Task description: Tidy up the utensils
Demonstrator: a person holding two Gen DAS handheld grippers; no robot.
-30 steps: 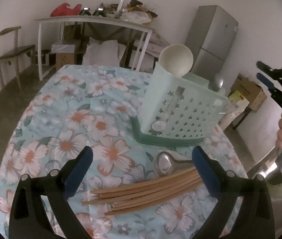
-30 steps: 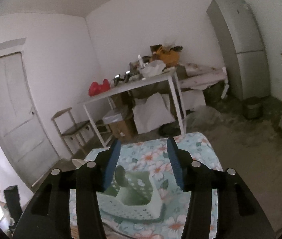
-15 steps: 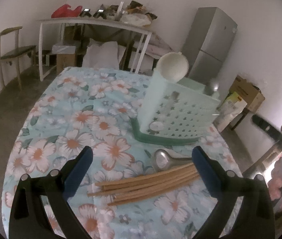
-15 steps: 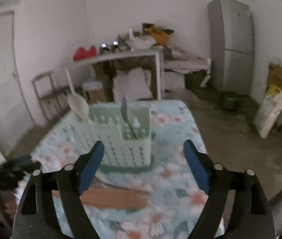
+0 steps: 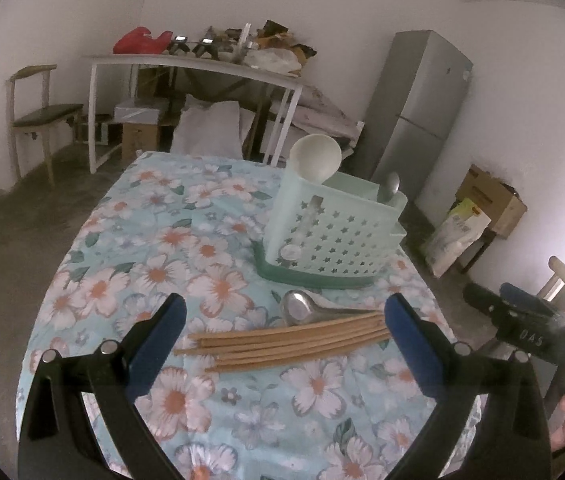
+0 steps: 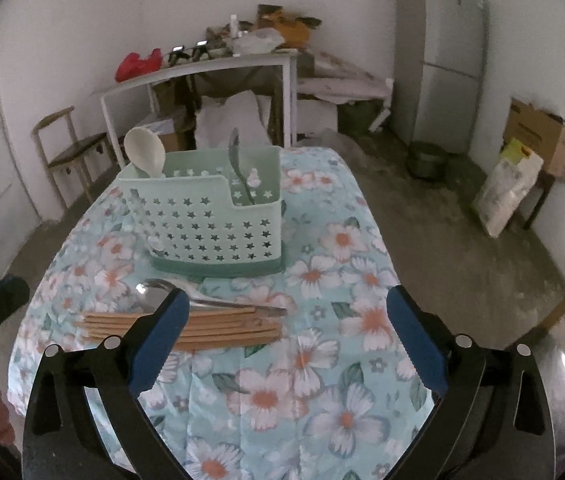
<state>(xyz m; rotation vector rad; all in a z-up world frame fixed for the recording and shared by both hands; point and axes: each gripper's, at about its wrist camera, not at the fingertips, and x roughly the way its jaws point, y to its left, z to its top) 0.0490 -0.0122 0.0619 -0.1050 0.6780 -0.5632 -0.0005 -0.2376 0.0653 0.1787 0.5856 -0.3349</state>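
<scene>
A mint green utensil caddy (image 5: 334, 236) (image 6: 210, 220) stands on the floral tablecloth, holding a white ladle (image 5: 314, 156) (image 6: 144, 152) and a metal spoon (image 6: 238, 164). In front of it lie several wooden chopsticks (image 5: 282, 342) (image 6: 218, 328) and a metal spoon (image 5: 302, 310) (image 6: 158, 294). My left gripper (image 5: 282, 336) is open above the chopsticks. My right gripper (image 6: 286, 332) is open above the table's near right part; it also shows in the left wrist view (image 5: 522, 320).
The table (image 6: 322, 380) has a floral cloth with edges close on both sides. Behind stand a white cluttered table (image 5: 186, 64), a wooden chair (image 5: 38, 112), a grey fridge (image 6: 438, 56), cardboard boxes (image 6: 538, 136) and a sack (image 5: 458, 236).
My right gripper has swung down from facing the room to over the table and opened wider. My left gripper has drawn back slightly and stays open.
</scene>
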